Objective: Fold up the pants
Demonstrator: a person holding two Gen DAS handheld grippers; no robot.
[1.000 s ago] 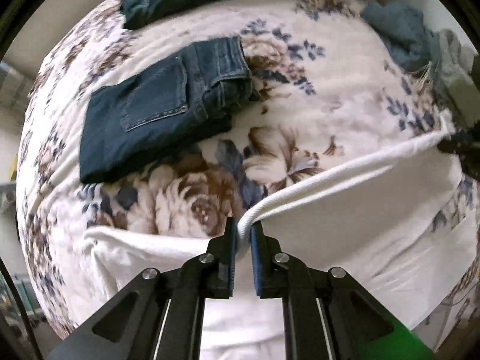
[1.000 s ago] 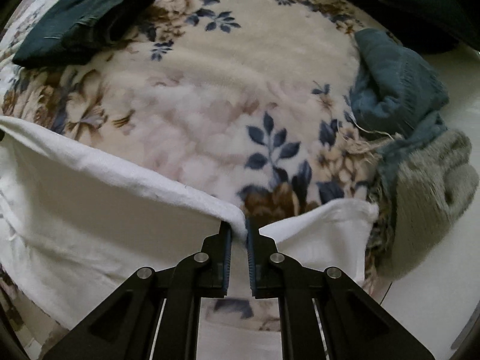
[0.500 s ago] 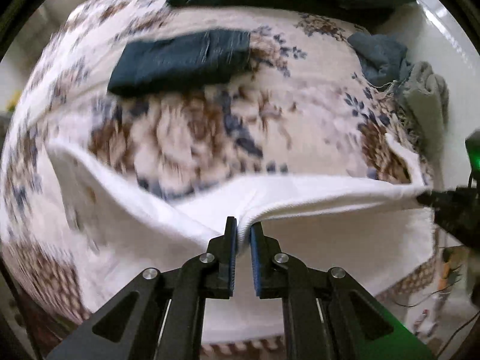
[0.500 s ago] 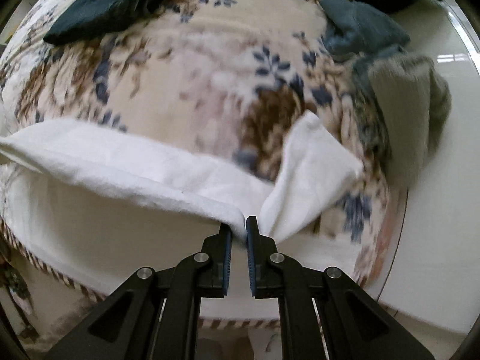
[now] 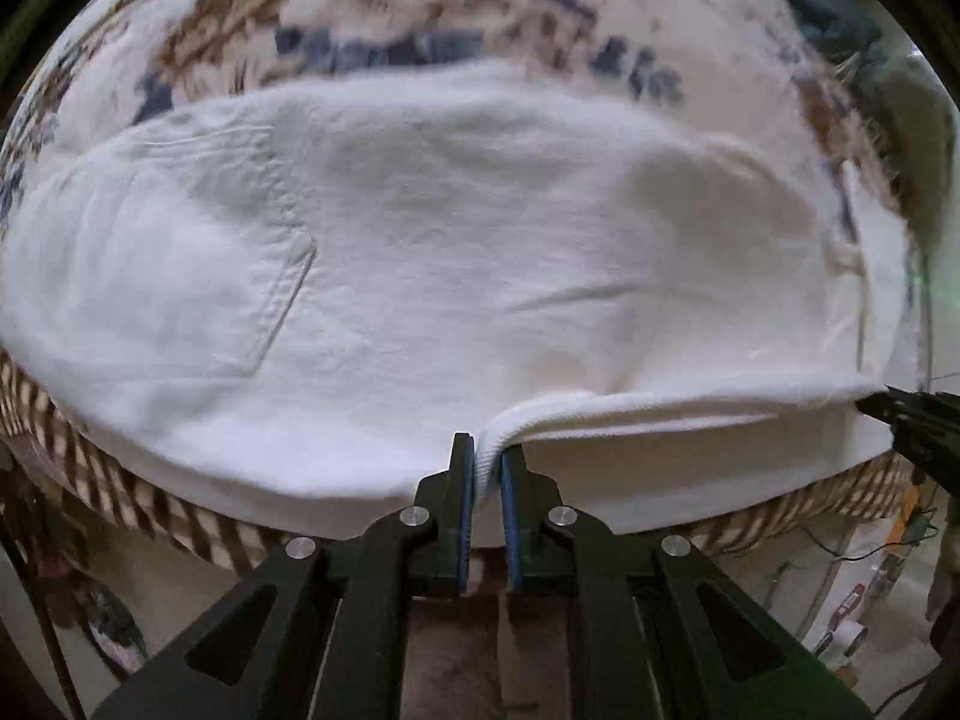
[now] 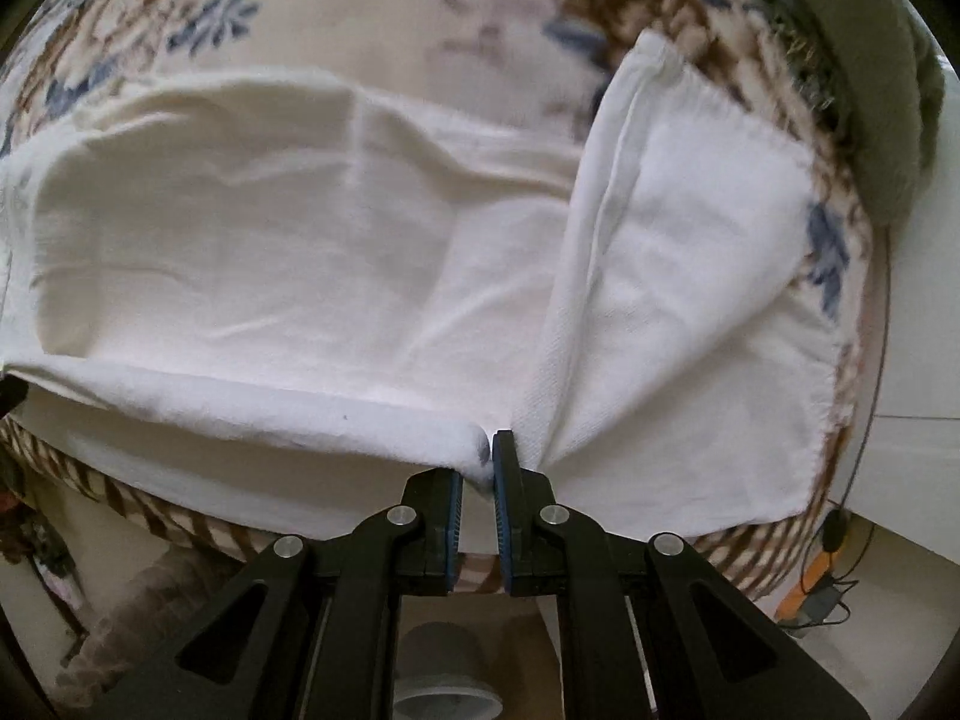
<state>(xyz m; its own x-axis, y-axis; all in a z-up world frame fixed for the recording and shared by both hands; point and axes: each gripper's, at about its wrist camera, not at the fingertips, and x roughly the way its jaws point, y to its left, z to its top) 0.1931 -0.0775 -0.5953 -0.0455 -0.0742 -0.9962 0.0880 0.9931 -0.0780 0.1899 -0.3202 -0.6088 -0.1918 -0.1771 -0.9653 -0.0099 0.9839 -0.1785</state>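
Observation:
White pants (image 5: 420, 252) lie spread across the near edge of a floral blanket (image 5: 420, 18), a back pocket showing at the left. My left gripper (image 5: 487, 456) is shut on a thick folded edge of the pants near the blanket's front edge. My right gripper (image 6: 487, 456) is shut on the same folded edge further right; its tips also show in the left wrist view (image 5: 900, 414). In the right wrist view the pants (image 6: 270, 240) stretch left, and a leg end (image 6: 690, 276) lies folded over to the right.
A grey-green garment (image 6: 864, 78) and a blue-grey one (image 5: 834, 6) lie at the blanket's far right. The blanket's striped border (image 5: 180, 516) hangs over the front edge. Floor, cables (image 6: 834, 540) and a grey round object (image 6: 444, 678) are below.
Both grippers have pulled the held pants edge back towards the front edge of the blanket and tilted down. The white pants now fill both views; the folded dark jeans have left view.

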